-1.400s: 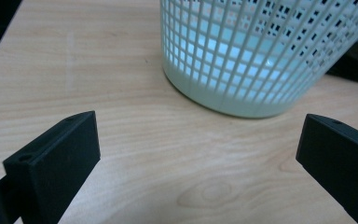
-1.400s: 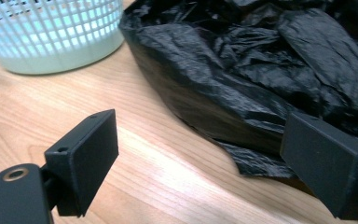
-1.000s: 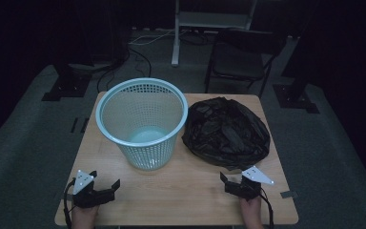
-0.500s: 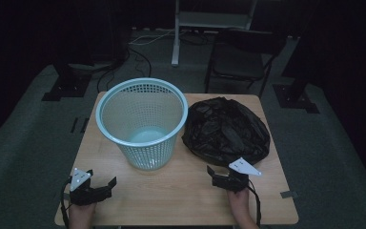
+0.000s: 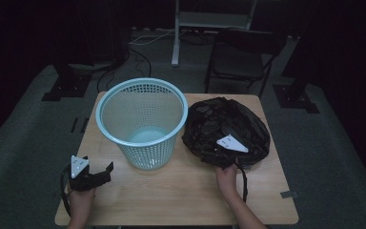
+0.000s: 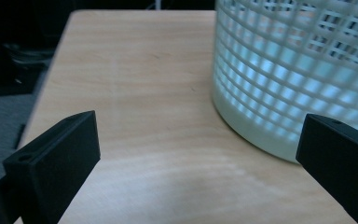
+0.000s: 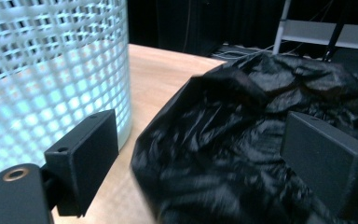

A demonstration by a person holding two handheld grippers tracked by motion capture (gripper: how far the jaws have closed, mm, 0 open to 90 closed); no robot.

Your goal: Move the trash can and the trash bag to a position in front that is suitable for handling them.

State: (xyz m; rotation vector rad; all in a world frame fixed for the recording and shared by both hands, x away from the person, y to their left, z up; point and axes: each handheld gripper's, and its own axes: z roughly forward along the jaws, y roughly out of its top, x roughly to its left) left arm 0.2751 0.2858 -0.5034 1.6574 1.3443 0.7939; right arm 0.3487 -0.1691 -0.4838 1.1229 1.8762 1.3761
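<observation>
A light blue mesh basket [image 5: 143,125] stands upright on the wooden table [image 5: 181,191], left of centre. A crumpled black plastic bag [image 5: 228,125] lies to its right. My right gripper [image 5: 214,151] is open at the bag's near edge, and in the right gripper view its jaws straddle the bag [image 7: 242,140] with the basket [image 7: 51,70] at the left. My left gripper [image 5: 102,172] rests open near the table's front left. Its jaws point at the basket [image 6: 298,70], with bare wood between them.
A dark chair [image 5: 243,52] and a white stand [image 5: 205,24] are on the floor beyond the table. Black equipment bases [image 5: 64,86] and cables sit on the carpet at left and right. The table's front edge [image 5: 171,222] lies just behind both hands.
My right gripper has moved forward and left from the front right of the table up to the bag's near edge. The left gripper has barely shifted.
</observation>
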